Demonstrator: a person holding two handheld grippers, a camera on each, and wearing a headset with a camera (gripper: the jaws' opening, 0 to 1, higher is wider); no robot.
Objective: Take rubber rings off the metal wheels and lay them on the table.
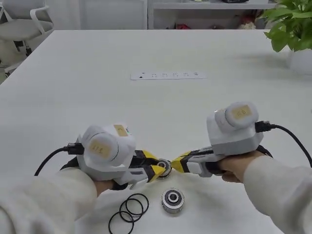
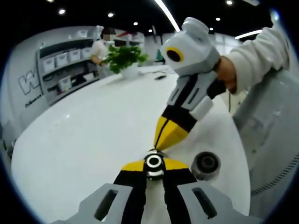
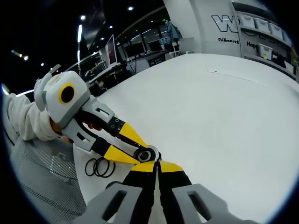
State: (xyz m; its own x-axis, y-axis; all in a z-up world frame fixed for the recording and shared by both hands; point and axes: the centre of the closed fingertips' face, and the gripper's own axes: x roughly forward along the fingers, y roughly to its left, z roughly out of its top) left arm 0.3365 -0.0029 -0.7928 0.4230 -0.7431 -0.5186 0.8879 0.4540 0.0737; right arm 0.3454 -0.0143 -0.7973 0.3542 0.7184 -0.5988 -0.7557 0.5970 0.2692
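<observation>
My left gripper [image 1: 160,170] is shut on a small metal wheel [image 1: 165,166], held just above the table; its yellow jaws clamp the wheel [image 2: 154,163] from both sides. My right gripper [image 1: 175,165] comes in from the right with its jaws shut and its tips [image 2: 157,148] pinching at the wheel's rim, where the thin black rubber ring sits. In the right gripper view, its shut tips [image 3: 157,164] meet the wheel [image 3: 146,154]. A second wheel [image 1: 172,200] stands on the table nearby. Three loose rubber rings [image 1: 129,209] lie overlapping at the front.
A white power strip [image 1: 168,75] lies mid-table. A potted plant [image 1: 290,22] stands at the far right corner. An office chair [image 1: 22,22] is beyond the far left edge. A black cable [image 1: 292,141] trails from each gripper. A person [image 2: 100,46] stands by distant shelves.
</observation>
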